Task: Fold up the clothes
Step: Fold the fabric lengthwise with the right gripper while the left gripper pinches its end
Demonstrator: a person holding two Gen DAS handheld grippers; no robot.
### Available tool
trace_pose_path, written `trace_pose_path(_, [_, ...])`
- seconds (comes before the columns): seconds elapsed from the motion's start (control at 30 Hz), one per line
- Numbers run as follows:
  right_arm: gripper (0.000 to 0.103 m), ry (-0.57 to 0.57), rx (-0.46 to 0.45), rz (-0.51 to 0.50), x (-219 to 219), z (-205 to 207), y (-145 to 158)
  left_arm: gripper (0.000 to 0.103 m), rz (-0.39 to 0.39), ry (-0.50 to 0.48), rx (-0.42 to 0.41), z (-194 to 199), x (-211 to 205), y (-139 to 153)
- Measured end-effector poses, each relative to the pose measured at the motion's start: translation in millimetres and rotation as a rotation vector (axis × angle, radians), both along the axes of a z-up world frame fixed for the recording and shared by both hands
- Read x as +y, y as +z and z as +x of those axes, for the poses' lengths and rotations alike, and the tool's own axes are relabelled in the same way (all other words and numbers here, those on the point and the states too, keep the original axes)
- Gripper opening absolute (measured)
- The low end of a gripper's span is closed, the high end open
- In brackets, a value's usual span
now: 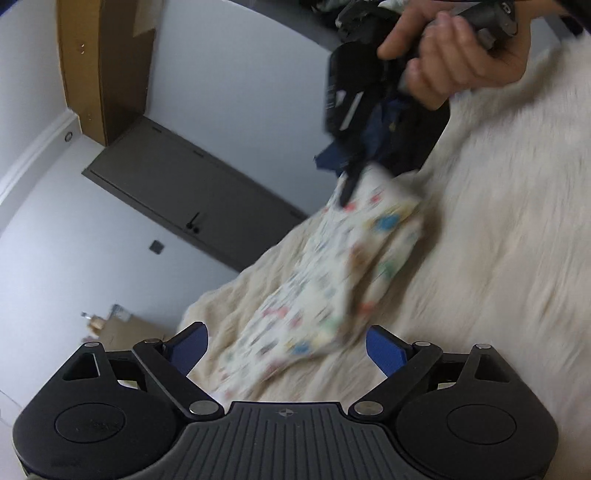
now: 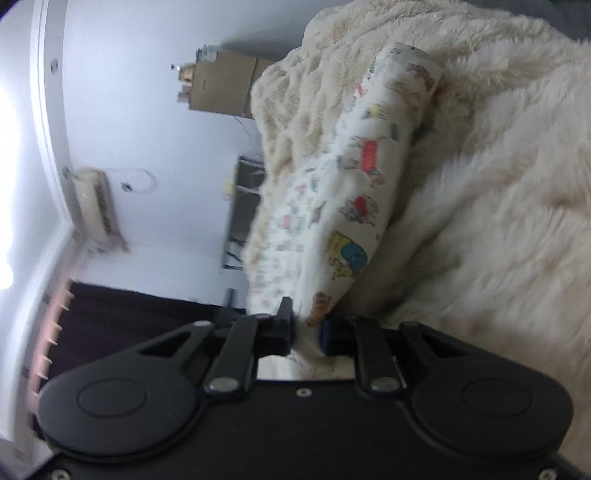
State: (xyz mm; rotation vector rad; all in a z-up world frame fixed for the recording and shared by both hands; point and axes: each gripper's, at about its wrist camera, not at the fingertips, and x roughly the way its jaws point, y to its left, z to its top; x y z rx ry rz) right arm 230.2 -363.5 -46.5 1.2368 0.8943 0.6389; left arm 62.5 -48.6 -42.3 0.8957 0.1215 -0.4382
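Observation:
A white patterned garment point(image 1: 325, 266) with small colourful prints lies folded on a cream fluffy blanket point(image 1: 498, 240). My left gripper point(image 1: 288, 343) is open, its blue pads wide apart on either side of the garment's near end without touching it. My right gripper point(image 1: 351, 181), held by a person's hand point(image 1: 450, 62), pinches the garment's far end. In the right wrist view the right gripper point(image 2: 306, 328) is shut on a corner of the garment point(image 2: 354, 177), which stretches away over the blanket point(image 2: 498, 221).
A dark door point(image 1: 177, 184) and a brown wardrobe point(image 1: 107, 62) stand behind the bed. A cardboard box point(image 2: 221, 85) and a wall air conditioner point(image 2: 94, 206) show beyond the blanket's edge. Dark clothes point(image 1: 354, 14) lie at the top.

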Motion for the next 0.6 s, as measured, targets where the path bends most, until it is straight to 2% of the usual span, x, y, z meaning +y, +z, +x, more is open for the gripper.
trace_pose_path(0.03, [0.012,-0.008,0.008,0.022,0,0,1,0.082,-0.071,-0.006,0.061,-2,0,7])
trace_pose_path(0.13, [0.013,-0.027,0.03,0.077,2,1,4,0.069,-0.406,-0.067,0.362,4,18,34])
trace_pose_path(0.2, [0.013,-0.035,0.041,0.1,4,3,5,0.067,-0.653,-0.109,0.593,18,32,39])
trace_pose_path(0.23, [0.013,-0.037,0.042,0.105,5,5,5,0.062,-0.748,-0.11,0.667,26,36,37])
trace_pose_path(0.27, [0.013,-0.037,0.041,0.112,6,6,6,0.05,-0.771,-0.095,0.682,30,35,34])
trace_pose_path(0.33, [0.015,-0.035,0.037,0.117,9,8,5,0.039,-0.789,-0.045,0.65,36,25,25])
trace_pose_path(0.47, [0.016,-0.035,0.039,0.122,11,13,2,0.039,-0.777,-0.087,0.624,32,8,25])
trace_pose_path(0.5, [0.016,-0.034,0.04,0.123,11,14,2,0.039,-0.768,-0.077,0.635,41,2,22])
trace_pose_path(0.6, [0.016,-0.035,0.04,0.126,11,16,1,0.039,-0.824,-0.029,0.641,60,-4,14])
